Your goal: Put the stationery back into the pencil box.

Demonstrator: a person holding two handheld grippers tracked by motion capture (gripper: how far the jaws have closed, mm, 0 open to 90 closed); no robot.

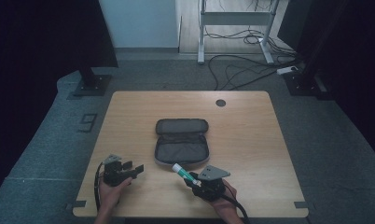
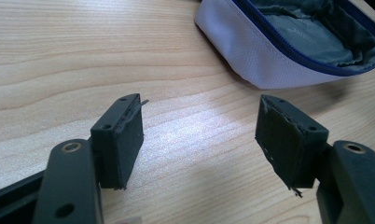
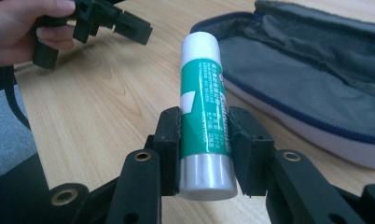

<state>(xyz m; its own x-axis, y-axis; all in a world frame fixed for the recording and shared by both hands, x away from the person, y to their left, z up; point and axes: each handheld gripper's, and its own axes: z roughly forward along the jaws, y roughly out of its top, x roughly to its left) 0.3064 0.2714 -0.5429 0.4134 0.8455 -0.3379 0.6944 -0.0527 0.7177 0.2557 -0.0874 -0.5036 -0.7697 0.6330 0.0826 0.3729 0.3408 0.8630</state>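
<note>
A green and white glue stick (image 3: 203, 107) is clamped between the pads of my right gripper (image 3: 204, 135), white cap pointing away from me. From above, the glue stick (image 1: 182, 171) sticks out of the right gripper (image 1: 195, 181) toward the near edge of an open grey pencil case (image 1: 182, 140). The case (image 3: 311, 79) lies unzipped with a blue zipper and grey lining. My left gripper (image 1: 135, 170) rests on the table at the front left, jaws open, nothing between them. Its open jaws frame bare wood in the left gripper view (image 2: 199, 140), the case (image 2: 279, 46) ahead to the right.
The wooden table (image 1: 251, 135) has a round cable hole (image 1: 220, 102) near its far edge. Beyond the table lie floor cables and a desk frame (image 1: 237, 28). A hand (image 3: 27, 25) holds the left gripper (image 3: 129, 30) at the far left of the right gripper view.
</note>
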